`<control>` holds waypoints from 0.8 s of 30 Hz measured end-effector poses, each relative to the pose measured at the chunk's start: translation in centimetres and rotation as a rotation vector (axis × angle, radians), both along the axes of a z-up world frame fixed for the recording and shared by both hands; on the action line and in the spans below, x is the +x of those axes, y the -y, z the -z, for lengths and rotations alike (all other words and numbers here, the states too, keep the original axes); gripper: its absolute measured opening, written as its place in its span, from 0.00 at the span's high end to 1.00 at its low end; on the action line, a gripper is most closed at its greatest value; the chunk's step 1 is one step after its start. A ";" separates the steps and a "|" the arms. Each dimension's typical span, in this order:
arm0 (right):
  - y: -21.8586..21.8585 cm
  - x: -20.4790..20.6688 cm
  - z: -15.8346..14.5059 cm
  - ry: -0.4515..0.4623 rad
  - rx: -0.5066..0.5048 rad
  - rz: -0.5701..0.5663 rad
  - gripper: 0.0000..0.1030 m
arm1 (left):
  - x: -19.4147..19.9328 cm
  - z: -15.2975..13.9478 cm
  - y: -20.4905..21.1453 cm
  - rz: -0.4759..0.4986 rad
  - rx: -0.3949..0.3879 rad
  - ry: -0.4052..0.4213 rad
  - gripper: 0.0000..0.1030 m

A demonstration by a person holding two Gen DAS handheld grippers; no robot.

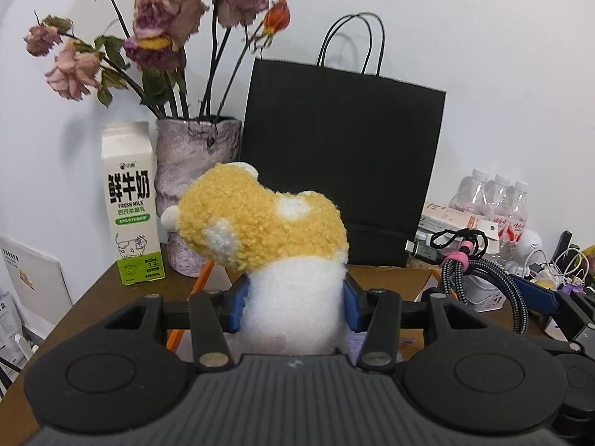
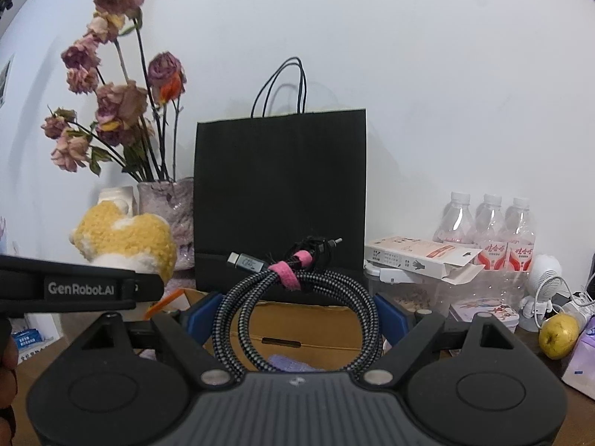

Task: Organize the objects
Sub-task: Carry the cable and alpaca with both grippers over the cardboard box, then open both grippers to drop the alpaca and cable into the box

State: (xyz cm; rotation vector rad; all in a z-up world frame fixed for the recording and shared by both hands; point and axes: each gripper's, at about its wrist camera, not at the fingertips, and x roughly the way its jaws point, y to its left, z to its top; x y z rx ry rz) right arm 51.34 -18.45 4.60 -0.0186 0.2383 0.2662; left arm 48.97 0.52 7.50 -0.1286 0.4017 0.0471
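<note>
Right now the left gripper (image 1: pixel 295 306) is squeezing a plush toy (image 1: pixel 275 245) by its white lower body, both blue pads (image 1: pixel 238 306) pressing into the fluff, with the yellow curly head leaning toward ten o'clock. Behind the toy, a milk carton (image 1: pixel 132 204) is standing at nine o'clock, touching or just beside a mottled vase (image 1: pixel 193 171) of dried roses (image 1: pixel 156 26), and a black paper bag (image 1: pixel 342 163) is standing upright at twelve o'clock against the white wall.

Meanwhile the right gripper (image 2: pixel 295 314) is gripping a coiled braided cable (image 2: pixel 297 304), its jaws standing wide with the loop spanning between the blue pads (image 2: pixel 388 316); a pink strap (image 2: pixel 288 273) is binding the coil at the top. Under the cable a cardboard box (image 2: pixel 319 329) is sitting open on the brown table (image 2: pixel 33 368). At two o'clock three water bottles (image 2: pixel 487 230) are standing together, and a yellow-green fruit (image 2: pixel 559 336) is lying at three o'clock.
</note>
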 end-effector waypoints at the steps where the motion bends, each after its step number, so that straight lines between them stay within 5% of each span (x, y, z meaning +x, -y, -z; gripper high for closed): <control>1: 0.0 0.4 0.1 -0.004 -0.005 0.002 0.17 | 0.4 0.1 0.0 0.001 0.000 -0.005 0.52; 24: -0.9 6.2 3.4 -0.134 -0.083 0.026 0.16 | 5.8 3.1 -0.1 0.009 0.044 -0.079 0.51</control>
